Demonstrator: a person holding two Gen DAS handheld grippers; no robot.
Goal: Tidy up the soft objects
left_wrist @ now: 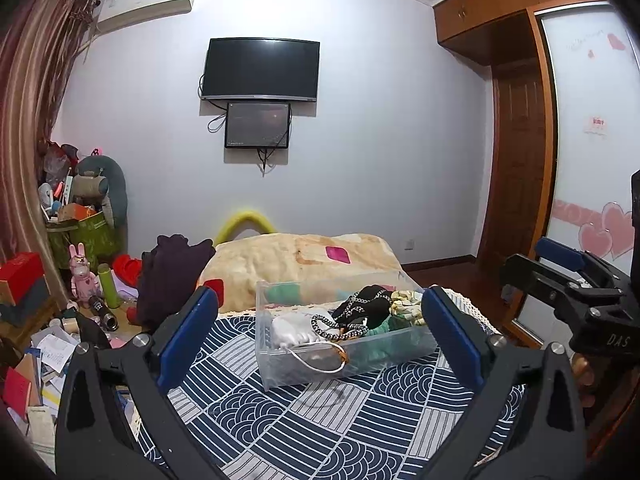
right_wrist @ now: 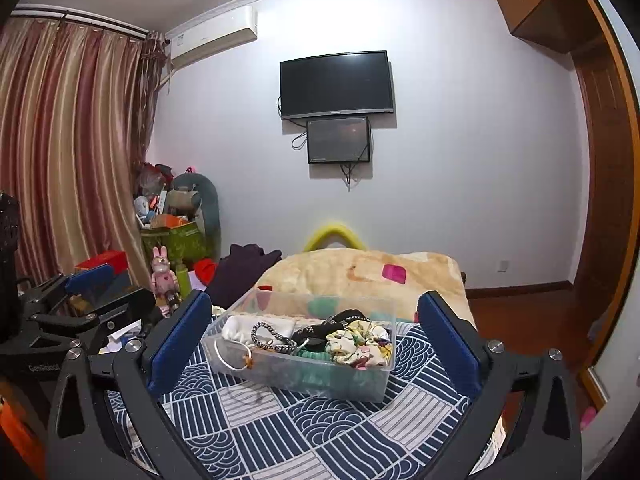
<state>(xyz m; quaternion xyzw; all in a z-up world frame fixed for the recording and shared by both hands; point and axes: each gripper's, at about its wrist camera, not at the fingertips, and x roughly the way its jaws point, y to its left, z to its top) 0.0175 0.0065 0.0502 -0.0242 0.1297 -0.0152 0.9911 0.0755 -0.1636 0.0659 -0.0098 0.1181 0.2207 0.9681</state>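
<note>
both grippers' blue pads stand spread wide with nothing between them: left gripper (left_wrist: 320, 332), right gripper (right_wrist: 314, 338). at frame centre the clear plastic bin (left_wrist: 280, 368) on the patterned bedspread (left_wrist: 320, 432) holds scrunchies and bands. sorting looks nearly done; next calls for finding any loose item. both point slightly downward.

Pale wall (left_wrist: 360, 140), mounted TV (left_wrist: 261, 69), striped curtains (right_wrist: 72, 140), wooden wardrobe (left_wrist: 516, 152).
</note>
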